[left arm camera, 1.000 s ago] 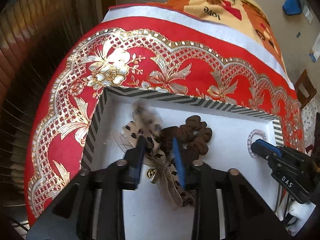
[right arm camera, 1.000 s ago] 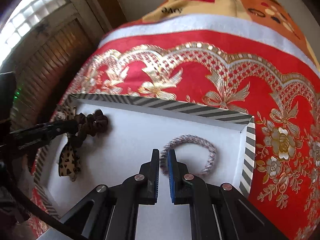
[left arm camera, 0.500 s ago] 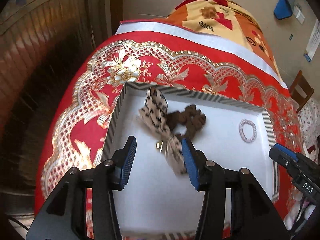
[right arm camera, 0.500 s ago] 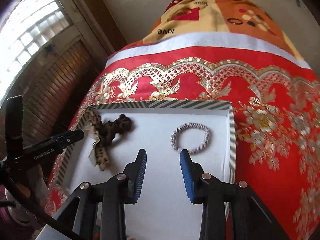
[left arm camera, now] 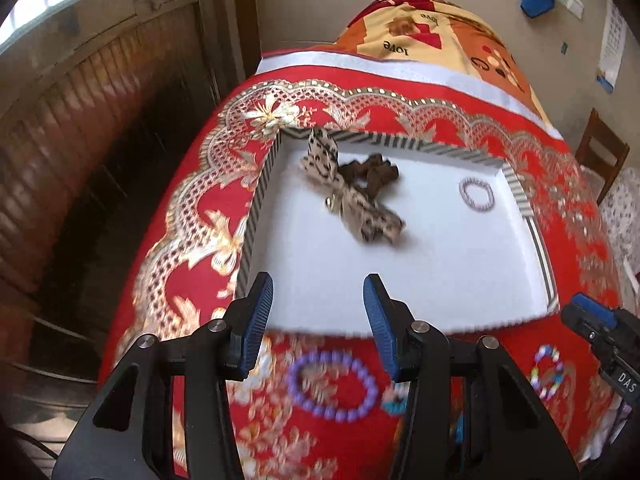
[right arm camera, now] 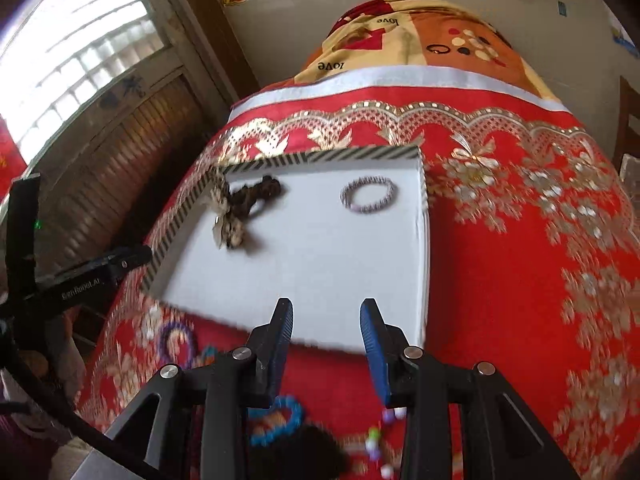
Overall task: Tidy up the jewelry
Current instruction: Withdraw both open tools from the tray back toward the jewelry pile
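While both the left hand-held gripper [left arm camera: 318,316] and the right hand-held gripper [right arm camera: 326,340] hang released and empty, the purple bead bracelet [left arm camera: 332,386] lies just below the left one, short of the tray [left arm camera: 256,204], and a blind grab could snag the red cloth [left arm camera: 192,216].

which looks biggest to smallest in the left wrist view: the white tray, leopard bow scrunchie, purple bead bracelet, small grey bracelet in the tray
1. white tray
2. leopard bow scrunchie and purple bead bracelet: similar; the bracelet lies nearer the camera and is blurred, so unranked
3. small grey bracelet
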Action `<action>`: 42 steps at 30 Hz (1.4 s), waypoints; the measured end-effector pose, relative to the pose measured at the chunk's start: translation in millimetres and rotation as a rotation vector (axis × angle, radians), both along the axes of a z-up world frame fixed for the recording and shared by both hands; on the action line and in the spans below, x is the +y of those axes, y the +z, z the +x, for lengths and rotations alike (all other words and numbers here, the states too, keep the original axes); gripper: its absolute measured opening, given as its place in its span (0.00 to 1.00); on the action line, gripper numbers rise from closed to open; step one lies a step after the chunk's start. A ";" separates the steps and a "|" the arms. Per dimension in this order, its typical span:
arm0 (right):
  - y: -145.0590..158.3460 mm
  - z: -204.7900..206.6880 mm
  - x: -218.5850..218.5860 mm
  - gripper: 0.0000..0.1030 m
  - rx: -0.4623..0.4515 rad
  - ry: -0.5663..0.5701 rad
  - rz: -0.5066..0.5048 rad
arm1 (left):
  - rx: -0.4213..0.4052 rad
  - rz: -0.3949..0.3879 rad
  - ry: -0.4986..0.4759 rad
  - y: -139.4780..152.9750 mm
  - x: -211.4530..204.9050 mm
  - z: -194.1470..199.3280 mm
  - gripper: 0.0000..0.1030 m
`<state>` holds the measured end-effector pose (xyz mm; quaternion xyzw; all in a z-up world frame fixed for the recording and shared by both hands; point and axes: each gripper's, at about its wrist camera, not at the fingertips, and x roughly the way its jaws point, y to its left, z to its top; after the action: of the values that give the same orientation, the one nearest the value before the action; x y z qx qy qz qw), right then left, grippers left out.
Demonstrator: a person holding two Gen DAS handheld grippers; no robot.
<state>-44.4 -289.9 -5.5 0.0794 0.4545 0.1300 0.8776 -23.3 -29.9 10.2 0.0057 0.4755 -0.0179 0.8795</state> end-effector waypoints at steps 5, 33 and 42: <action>-2.2 -31.9 -6.5 0.43 0.007 -0.008 -0.001 | 0.017 0.002 0.004 -2.4 -1.9 -31.9 0.45; -21.2 -118.4 -8.8 0.44 0.085 0.050 -0.007 | 0.122 -0.118 0.029 -18.4 8.2 -122.5 0.45; -19.6 -103.3 22.6 0.44 0.074 0.120 0.001 | 0.153 -0.145 0.044 -31.7 21.9 -95.5 0.45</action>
<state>-147.7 -267.3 -25.1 0.0573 0.4906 0.1794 0.8508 -118.8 -8.0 -21.5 -0.0697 0.5388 -0.0331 0.8389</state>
